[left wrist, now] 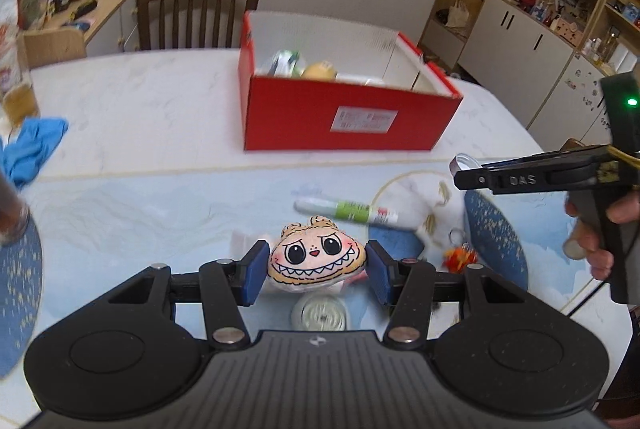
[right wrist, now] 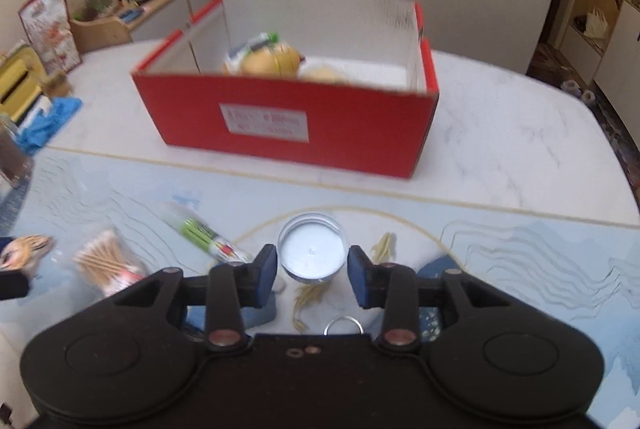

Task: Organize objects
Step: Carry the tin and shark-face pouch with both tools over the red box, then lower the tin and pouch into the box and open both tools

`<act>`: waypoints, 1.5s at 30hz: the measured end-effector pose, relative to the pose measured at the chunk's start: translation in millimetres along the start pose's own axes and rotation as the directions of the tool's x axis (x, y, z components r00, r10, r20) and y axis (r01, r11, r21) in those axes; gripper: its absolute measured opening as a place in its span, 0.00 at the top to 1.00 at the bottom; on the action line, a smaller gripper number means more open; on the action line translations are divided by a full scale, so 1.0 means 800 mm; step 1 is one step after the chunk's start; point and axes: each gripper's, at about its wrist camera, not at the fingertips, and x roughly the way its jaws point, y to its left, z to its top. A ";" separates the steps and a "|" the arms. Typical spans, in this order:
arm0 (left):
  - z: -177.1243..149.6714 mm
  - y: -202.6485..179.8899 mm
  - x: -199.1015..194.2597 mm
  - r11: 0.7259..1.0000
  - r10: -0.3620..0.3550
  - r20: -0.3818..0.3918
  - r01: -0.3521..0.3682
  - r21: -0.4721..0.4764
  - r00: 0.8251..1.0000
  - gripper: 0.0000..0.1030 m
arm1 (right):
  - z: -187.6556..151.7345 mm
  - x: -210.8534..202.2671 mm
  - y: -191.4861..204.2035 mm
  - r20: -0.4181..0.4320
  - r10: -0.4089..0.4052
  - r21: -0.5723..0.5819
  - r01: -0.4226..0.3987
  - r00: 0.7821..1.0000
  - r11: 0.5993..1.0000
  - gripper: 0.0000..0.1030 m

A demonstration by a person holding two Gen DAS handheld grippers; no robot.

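A small plush toy (left wrist: 316, 257) with a cartoon toothy face sits between the blue pads of my left gripper (left wrist: 316, 271), which is shut on it just above the table. My right gripper (right wrist: 312, 277) is shut on a small round silver tin (right wrist: 312, 253) with a white inside, also off the table. In the left wrist view the right gripper (left wrist: 464, 171) reaches in from the right with the tin's rim at its tip. Beyond both stands an open red box (right wrist: 288, 117) (left wrist: 348, 117) holding yellow plush items (right wrist: 272, 61).
On the blue mat lie a white and green marker (left wrist: 348, 211) (right wrist: 204, 233), a pack of cotton swabs (right wrist: 108, 265), an orange keychain (left wrist: 460, 257), a key ring (right wrist: 344, 325) and another round tin (left wrist: 320, 313). A blue cloth (left wrist: 32, 145) and a glass (right wrist: 12, 157) lie left. A chair (left wrist: 196, 13) stands behind the table.
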 end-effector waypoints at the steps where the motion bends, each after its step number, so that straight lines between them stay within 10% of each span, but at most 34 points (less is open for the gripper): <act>1: 0.007 -0.002 0.000 1.000 -0.003 0.009 0.003 0.008 1.000 0.50 | 0.005 -0.007 0.000 0.010 0.005 -0.004 -0.005 1.000 1.000 0.63; 17: 0.125 -0.053 0.026 0.981 -0.016 0.154 -0.014 0.192 0.988 0.50 | 0.079 -0.058 -0.016 0.134 0.022 -0.052 -0.015 0.991 0.999 0.63; 45: 0.275 -0.026 0.216 0.969 0.125 0.026 -0.127 0.210 0.992 0.50 | 0.181 0.081 -0.025 0.086 -0.027 -0.096 0.035 0.996 0.995 0.63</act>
